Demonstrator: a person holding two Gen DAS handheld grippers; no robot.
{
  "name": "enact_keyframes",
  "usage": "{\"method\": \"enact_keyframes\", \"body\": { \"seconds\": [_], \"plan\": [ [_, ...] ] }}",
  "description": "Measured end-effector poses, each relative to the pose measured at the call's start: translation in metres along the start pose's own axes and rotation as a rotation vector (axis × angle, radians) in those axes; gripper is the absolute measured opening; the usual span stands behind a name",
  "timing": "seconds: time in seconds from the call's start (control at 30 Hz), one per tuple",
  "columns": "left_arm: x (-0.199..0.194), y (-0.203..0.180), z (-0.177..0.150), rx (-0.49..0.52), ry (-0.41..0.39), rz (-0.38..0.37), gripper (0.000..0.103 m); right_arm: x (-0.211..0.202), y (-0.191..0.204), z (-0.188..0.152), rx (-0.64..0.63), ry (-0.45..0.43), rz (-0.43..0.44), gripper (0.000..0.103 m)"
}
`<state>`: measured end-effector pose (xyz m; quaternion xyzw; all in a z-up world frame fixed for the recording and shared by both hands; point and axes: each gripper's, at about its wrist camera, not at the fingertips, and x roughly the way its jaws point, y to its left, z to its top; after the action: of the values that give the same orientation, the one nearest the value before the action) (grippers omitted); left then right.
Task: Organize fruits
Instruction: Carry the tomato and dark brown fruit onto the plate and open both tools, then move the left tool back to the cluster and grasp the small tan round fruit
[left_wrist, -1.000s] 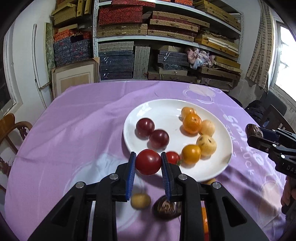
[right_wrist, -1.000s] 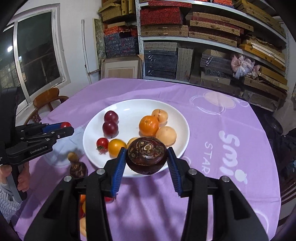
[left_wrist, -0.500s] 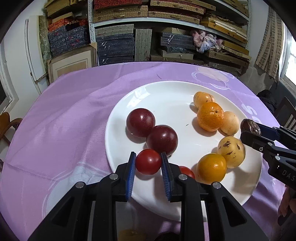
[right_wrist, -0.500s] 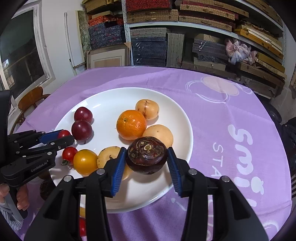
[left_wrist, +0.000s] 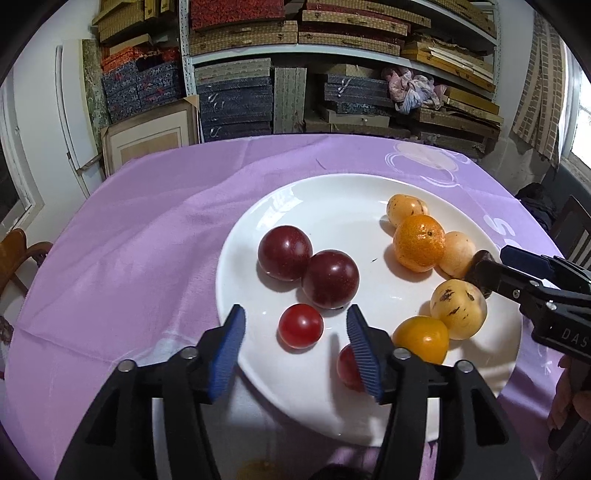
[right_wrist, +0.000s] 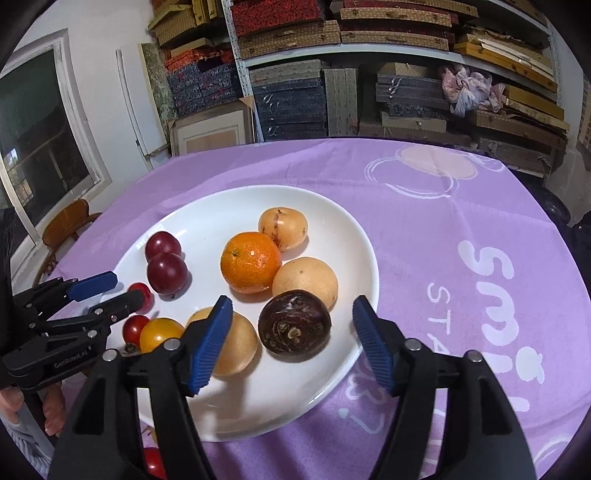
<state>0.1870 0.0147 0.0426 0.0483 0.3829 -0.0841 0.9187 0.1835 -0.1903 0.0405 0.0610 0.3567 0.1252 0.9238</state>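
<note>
A white plate (left_wrist: 332, 192) (right_wrist: 354, 236) on the purple cloth holds several fruits. My left gripper (left_wrist: 295, 325) has its jaws opening, and a small red tomato (left_wrist: 300, 325) rests on the plate between them, free of the pads. A second red tomato (left_wrist: 347, 365) lies half hidden behind the right finger. My right gripper (right_wrist: 291, 325) is also opening; a dark brown round fruit (right_wrist: 294, 325) lies on the plate between its jaws, untouched. Two dark red plums (left_wrist: 306, 264), an orange (right_wrist: 251, 261) and yellow fruits (right_wrist: 304, 280) share the plate.
The purple tablecloth (right_wrist: 461, 221) covers a round table. More fruit lies off the plate near the front edge (right_wrist: 153, 461). Shelves stacked with boxes (left_wrist: 332, 55) stand behind the table, and a wooden chair (right_wrist: 66, 221) at its left. A hand (right_wrist: 51, 410) holds the left gripper.
Both grippers came down over the plate and spread their jaws. The red tomato left the left pads and the dark brown fruit left the right pads; both now rest on the plate.
</note>
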Motion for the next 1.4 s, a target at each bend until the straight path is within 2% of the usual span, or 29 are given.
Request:
{"method": "enact_keyframes", "body": {
  "seconds": [0.2, 0.23, 0.33, 0.4, 0.53, 0.6, 0.7, 1.0, 1.13, 1.23, 1.4],
  "plan": [
    [-0.048, 0.017, -0.011, -0.010, -0.048, 0.017, 0.065, -0.096, 0.007, 0.015, -0.004, -0.195, 0.052, 0.067],
    [-0.055, 0.021, -0.015, -0.011, -0.051, 0.022, 0.065, -0.113, 0.011, 0.012, -0.022, -0.221, 0.056, 0.069],
    [-0.074, 0.027, -0.034, -0.016, -0.046, 0.026, 0.065, -0.147, 0.025, -0.011, -0.093, -0.258, 0.039, 0.088],
    [-0.079, 0.027, -0.048, -0.014, -0.039, 0.033, 0.067, -0.156, 0.031, -0.035, -0.134, -0.262, 0.009, 0.092],
    [-0.070, 0.028, -0.072, -0.022, -0.023, 0.093, 0.072, -0.152, 0.029, -0.078, -0.148, -0.223, -0.025, 0.092],
    [-0.061, 0.033, -0.075, -0.057, 0.005, 0.084, 0.072, -0.144, 0.024, -0.089, -0.134, -0.194, -0.028, 0.092],
    [-0.056, 0.038, -0.077, -0.082, 0.006, 0.090, 0.072, -0.132, 0.017, -0.091, -0.113, -0.150, -0.026, 0.092],
    [-0.049, 0.030, -0.077, -0.044, 0.018, 0.065, 0.077, -0.125, 0.011, -0.094, -0.090, -0.121, -0.026, 0.093],
    [-0.044, 0.040, -0.077, -0.091, 0.039, 0.066, 0.091, -0.123, 0.014, -0.093, -0.098, -0.113, -0.026, 0.093],
    [-0.044, 0.045, -0.078, -0.114, 0.048, 0.059, 0.093, -0.122, 0.014, -0.094, -0.100, -0.111, -0.027, 0.094],
    [-0.052, 0.036, -0.083, -0.035, 0.030, 0.108, 0.092, -0.120, 0.014, -0.094, -0.095, -0.101, -0.028, 0.094]
  ]
}}
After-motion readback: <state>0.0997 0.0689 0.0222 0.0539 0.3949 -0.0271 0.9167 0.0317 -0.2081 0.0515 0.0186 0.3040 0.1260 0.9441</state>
